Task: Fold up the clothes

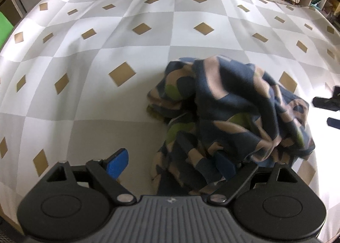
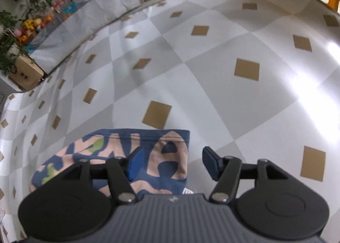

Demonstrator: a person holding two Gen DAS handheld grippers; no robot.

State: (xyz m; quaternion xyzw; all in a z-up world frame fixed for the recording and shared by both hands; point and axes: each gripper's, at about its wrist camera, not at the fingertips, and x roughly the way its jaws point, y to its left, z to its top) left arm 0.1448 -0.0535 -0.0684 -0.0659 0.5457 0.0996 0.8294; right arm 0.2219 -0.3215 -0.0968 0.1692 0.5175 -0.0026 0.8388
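- Garment (image 1: 231,115) (navy w/ pink + green print) sits bunched and crumpled on the checked tabletop (image 1: 106,30), not flat, no neat fold showing.
- Left wrist view: heap lies fwd and to the right of the left gripper (image 1: 172,163); its near edge drapes over the right finger (image 1: 225,167), left finger clear of cloth. Fingers apart, holding nothing.
- Right wrist view: a flatter part w/ a straight hem (image 2: 148,132) lies fwd-left of the right gripper (image 2: 172,163), hem running across the view; left finger over cloth, right finger over bare tabletop. Fingers apart.
- Both grippers sit close; can't tell which is nearer.
- Print looks like big letters, not readable. No brand seen.
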